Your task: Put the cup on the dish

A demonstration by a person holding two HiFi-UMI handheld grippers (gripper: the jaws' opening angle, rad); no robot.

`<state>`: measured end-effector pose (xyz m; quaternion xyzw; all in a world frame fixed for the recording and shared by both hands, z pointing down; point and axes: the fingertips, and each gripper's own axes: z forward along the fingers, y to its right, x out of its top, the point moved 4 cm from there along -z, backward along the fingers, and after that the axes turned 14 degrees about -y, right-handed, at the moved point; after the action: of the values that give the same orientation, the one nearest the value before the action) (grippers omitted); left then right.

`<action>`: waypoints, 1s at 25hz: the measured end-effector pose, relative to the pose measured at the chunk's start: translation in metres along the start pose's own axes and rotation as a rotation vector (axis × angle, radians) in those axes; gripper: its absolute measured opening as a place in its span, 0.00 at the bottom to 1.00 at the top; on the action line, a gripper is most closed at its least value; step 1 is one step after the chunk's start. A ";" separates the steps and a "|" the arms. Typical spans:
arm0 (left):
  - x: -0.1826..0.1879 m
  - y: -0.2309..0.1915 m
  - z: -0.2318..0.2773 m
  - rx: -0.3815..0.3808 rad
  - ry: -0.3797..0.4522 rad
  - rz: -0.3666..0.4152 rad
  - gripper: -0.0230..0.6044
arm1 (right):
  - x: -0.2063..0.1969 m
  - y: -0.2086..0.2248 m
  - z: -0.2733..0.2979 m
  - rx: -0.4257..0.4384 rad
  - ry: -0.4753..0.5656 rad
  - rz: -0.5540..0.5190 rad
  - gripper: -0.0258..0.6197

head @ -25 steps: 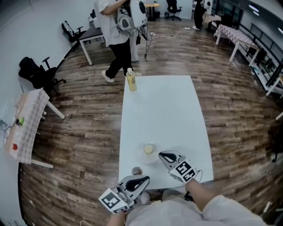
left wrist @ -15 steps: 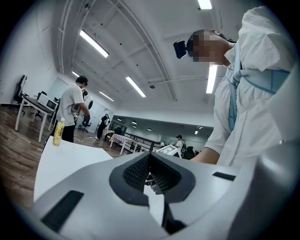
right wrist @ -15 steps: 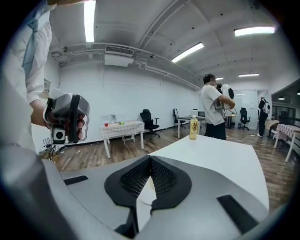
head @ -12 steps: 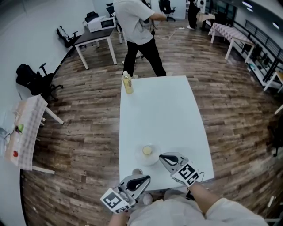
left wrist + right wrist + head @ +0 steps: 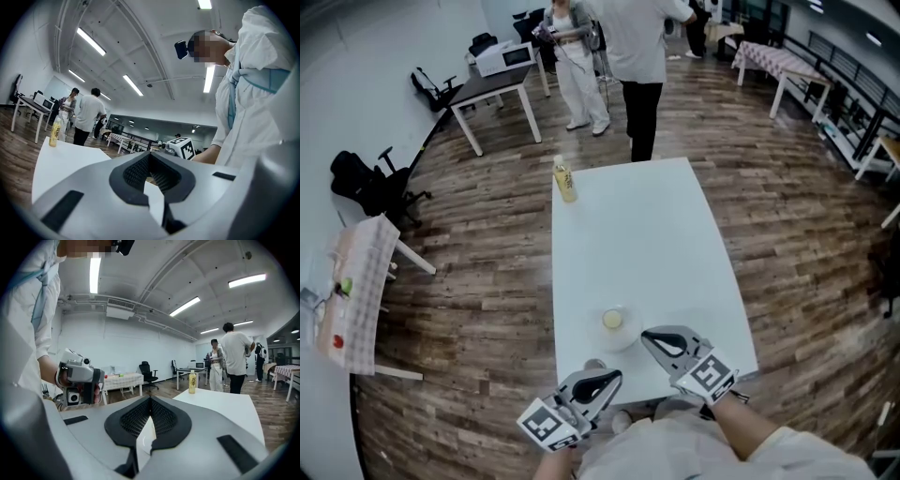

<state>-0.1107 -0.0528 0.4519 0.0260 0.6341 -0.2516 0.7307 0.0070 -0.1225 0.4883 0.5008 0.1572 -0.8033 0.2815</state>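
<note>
A small pale yellow cup [image 5: 612,320] stands on a clear round dish [image 5: 626,337] near the front of the white table [image 5: 647,244]. A second small brownish cup [image 5: 593,364] sits at the table's front left edge, partly hidden behind my left gripper [image 5: 616,377]. That gripper hovers at the front edge, shut and holding nothing. My right gripper [image 5: 646,335] is just right of the dish, also shut and empty. In the left gripper view the jaws [image 5: 150,157] meet; in the right gripper view the jaws [image 5: 150,400] meet too. Neither gripper view shows the cup or dish.
A yellow bottle [image 5: 566,183] stands at the table's far left corner. Two people [image 5: 637,56] stand just beyond the far end. A desk [image 5: 492,89] with a microwave, office chairs [image 5: 366,183] and a cloth-covered table [image 5: 358,286] stand on the wooden floor to the left.
The people in the background have walked right, behind the table's far end. Both grippers stay shut and have hardly moved; the view has shifted slightly.
</note>
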 end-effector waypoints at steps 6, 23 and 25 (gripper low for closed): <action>0.000 0.003 0.003 -0.017 -0.002 0.008 0.04 | 0.013 -0.010 -0.019 0.006 0.067 -0.010 0.09; 0.009 0.012 -0.001 -0.032 0.016 0.030 0.04 | 0.026 -0.054 -0.045 0.094 0.116 0.010 0.09; 0.008 0.013 -0.003 -0.033 0.019 0.036 0.04 | 0.028 -0.059 -0.047 0.101 0.121 0.012 0.09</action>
<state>-0.1076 -0.0431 0.4398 0.0279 0.6445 -0.2276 0.7294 -0.0050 -0.0591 0.4406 0.5628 0.1302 -0.7768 0.2508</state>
